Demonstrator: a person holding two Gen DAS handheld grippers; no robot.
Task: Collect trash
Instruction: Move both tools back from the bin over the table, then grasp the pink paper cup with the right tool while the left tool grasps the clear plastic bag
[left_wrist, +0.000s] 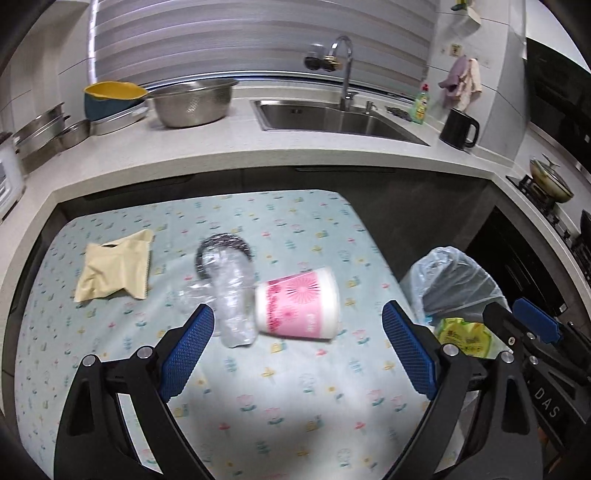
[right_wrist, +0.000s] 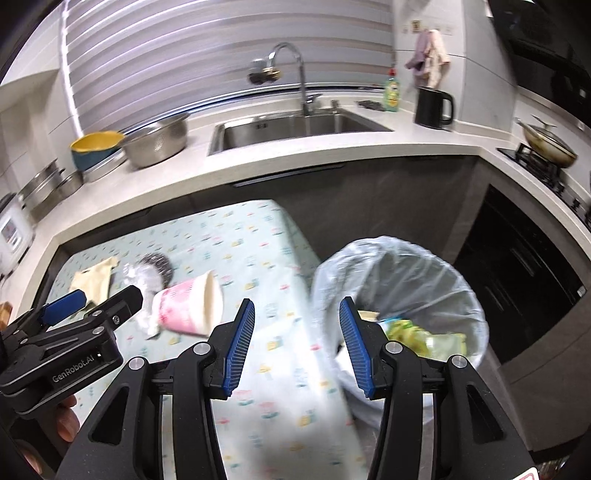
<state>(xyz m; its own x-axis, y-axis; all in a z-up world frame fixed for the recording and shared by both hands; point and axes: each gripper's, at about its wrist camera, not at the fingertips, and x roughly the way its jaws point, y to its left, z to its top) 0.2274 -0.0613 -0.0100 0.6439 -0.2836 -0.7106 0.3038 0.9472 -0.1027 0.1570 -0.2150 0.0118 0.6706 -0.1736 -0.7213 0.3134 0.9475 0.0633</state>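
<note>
A pink and white paper cup lies on its side on the patterned table. A crushed clear plastic bottle lies just left of it, over a dark round lid. A tan paper bag lies further left. My left gripper is open and empty, hovering just in front of the cup and bottle. My right gripper is open and empty over the table's right edge, beside the lined trash bin, which holds yellow-green wrappers. The cup also shows in the right wrist view.
A kitchen counter runs behind the table with a sink, steel bowl, black kettle and stacked pans. A stove with a pan is on the right. Dark cabinets stand behind the bin.
</note>
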